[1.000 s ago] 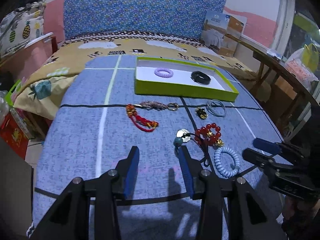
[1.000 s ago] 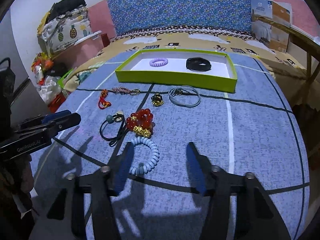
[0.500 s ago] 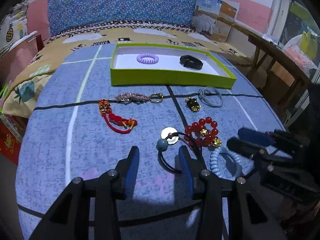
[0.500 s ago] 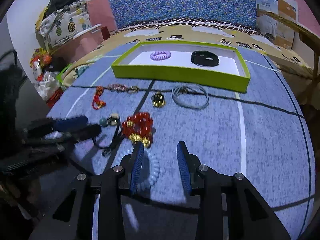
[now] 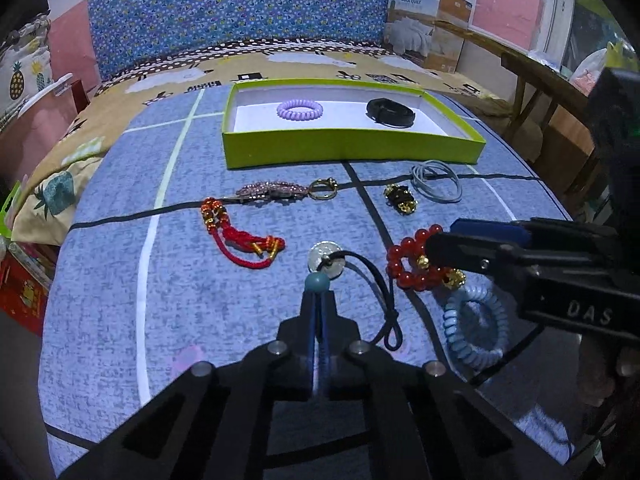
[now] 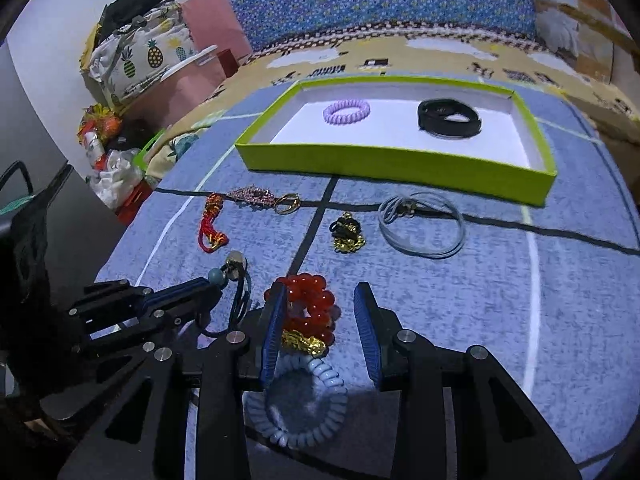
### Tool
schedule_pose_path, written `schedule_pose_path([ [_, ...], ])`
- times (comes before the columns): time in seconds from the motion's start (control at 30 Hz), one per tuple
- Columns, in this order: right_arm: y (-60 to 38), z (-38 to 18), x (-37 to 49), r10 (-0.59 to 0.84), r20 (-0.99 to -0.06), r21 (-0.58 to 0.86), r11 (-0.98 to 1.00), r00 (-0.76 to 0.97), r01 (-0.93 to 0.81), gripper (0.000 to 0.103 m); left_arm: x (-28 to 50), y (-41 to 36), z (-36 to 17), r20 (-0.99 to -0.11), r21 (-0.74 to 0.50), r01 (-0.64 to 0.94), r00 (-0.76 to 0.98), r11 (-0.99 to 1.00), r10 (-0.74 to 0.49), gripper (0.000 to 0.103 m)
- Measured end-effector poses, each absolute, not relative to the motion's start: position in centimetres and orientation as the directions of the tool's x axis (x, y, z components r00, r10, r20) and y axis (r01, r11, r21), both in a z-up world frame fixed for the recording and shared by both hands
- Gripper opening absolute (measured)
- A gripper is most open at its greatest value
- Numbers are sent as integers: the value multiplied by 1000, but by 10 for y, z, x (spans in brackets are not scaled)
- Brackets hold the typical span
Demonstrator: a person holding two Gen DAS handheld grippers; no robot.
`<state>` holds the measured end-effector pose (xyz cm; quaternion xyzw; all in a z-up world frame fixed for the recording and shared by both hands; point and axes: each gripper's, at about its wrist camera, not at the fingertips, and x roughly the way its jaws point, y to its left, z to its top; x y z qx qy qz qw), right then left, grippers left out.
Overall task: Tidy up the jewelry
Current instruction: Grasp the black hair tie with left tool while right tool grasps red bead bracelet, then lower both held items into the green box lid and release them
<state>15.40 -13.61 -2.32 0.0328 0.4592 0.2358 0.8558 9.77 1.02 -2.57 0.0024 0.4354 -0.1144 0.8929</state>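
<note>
My left gripper is shut on the black cord necklace, just behind its teal bead and silver coin pendant; it also shows in the right wrist view. My right gripper is open around the red bead bracelet, above the light blue coil hair tie; its dark fingers cover part of the bracelet in the left wrist view. The green tray holds a purple coil tie and a black band.
On the blue cloth lie a red cord charm, a pink beaded keychain, a black-and-gold charm and grey hair ties. A wooden table stands at the right. The cloth's left edge drops off beside bags.
My left gripper moved forward and closed on the cord necklace. My right gripper moved forward to straddle the red bead bracelet, its jaws narrower than a second ago.
</note>
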Motion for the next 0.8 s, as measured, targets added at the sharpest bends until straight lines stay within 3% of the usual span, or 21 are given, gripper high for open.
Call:
schedule_pose_path([
  [0.07,-136,-25,156,446,-771,289,881,454,-375,34,97,12,-26,-776,-99,206,596,973,-205,2],
  [0.1,-136,-26,157,451,-771,294,878,450,-378,29,97,13,-25,-775,-102,207,596,973,-208,2],
  [0.13,-136,-26,157,461,-771,305,873,440,-379,13,97,14,-25,-774,-104,206,598,973,-210,2],
  [0.17,-137,-28,158,463,-774,310,872,432,-377,10,97,15,-25,-773,-106,205,599,973,-211,2],
  [0.8,-153,2,141,463,-718,287,877,519,-386,9,93,22,6,-709,-146,224,656,964,-260,2],
])
